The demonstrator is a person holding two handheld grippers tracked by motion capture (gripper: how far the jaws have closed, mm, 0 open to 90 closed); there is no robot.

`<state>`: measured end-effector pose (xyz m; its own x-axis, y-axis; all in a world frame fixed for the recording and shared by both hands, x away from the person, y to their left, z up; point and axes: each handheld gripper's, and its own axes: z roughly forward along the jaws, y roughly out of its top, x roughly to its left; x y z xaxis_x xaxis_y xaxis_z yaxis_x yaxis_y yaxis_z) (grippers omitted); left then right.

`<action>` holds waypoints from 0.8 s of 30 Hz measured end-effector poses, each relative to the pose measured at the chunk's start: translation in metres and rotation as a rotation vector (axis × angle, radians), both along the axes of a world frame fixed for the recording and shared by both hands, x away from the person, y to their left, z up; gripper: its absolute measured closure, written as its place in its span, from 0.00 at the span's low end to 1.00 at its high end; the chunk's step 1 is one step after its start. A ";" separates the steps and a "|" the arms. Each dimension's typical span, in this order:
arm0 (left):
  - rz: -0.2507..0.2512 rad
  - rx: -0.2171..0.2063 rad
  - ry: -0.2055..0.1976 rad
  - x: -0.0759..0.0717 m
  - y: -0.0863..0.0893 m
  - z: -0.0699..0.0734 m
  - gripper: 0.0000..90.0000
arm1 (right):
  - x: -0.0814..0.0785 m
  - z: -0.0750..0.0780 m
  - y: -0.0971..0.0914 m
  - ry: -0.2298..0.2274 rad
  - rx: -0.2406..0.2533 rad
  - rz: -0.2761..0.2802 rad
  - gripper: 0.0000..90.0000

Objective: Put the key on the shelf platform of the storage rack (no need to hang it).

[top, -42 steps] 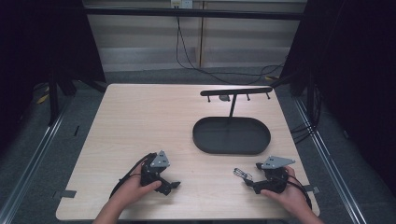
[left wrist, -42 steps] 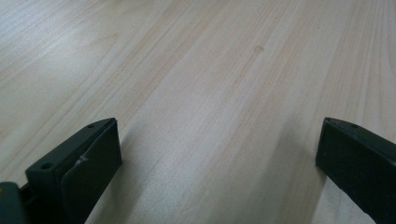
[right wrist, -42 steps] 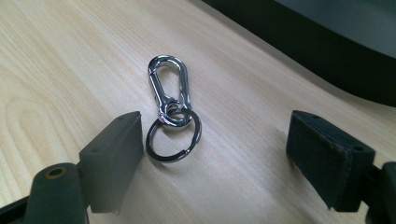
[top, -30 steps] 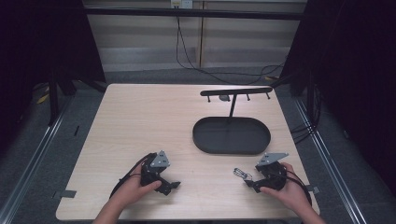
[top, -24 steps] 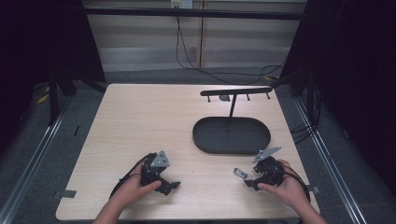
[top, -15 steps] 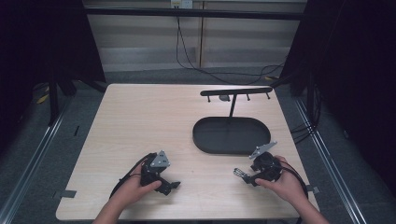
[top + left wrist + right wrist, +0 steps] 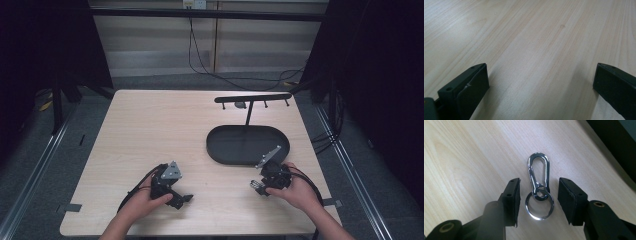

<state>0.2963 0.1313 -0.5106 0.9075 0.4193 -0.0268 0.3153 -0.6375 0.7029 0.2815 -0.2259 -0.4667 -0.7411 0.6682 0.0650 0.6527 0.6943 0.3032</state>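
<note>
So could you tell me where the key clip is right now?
The key clip lies flat on the table between the right gripper's open jaws, near the black tray.

left gripper (image 7: pixel 186 199): black, grey plate | right gripper (image 7: pixel 258 186): black, looping cable

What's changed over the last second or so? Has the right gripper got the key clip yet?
The right gripper has slid toward the key clip and its jaws have been closing around it, pads not yet touching. The left gripper, the black tray and its hook stand stayed put.
</note>
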 end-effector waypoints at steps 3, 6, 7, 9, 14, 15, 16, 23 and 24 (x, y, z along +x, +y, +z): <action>-0.001 0.000 0.000 0.000 0.000 0.000 0.00 | 0.002 -0.001 0.004 0.009 -0.031 0.010 0.63; -0.001 0.000 0.000 0.000 0.000 0.000 0.00 | 0.001 -0.002 0.007 0.026 -0.057 0.018 0.65; -0.001 0.000 0.000 0.000 0.000 0.000 0.00 | 0.002 -0.002 0.007 0.025 -0.059 0.021 0.65; -0.001 0.000 0.000 0.000 0.000 0.000 0.00 | 0.002 -0.002 0.008 0.025 -0.060 0.018 0.66; -0.001 0.000 0.000 0.000 0.000 0.000 0.00 | 0.002 -0.001 0.009 0.059 -0.071 -0.003 0.79; -0.001 0.000 0.000 0.000 0.000 0.000 0.00 | 0.002 -0.001 0.009 0.058 -0.072 0.002 0.80; -0.001 0.000 0.000 0.000 0.000 0.000 0.00 | 0.002 -0.001 0.009 0.057 -0.072 0.001 0.80; 0.000 0.000 0.000 0.000 0.000 0.000 0.00 | 0.006 0.011 0.005 0.069 -0.043 0.000 0.93; -0.001 0.000 0.000 0.000 0.000 0.000 0.00 | 0.006 0.009 0.006 0.070 -0.062 0.005 0.93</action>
<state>0.2964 0.1314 -0.5106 0.9078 0.4185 -0.0264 0.3145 -0.6380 0.7029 0.2875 -0.2197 -0.4580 -0.7396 0.6687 0.0756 0.6671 0.7137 0.2134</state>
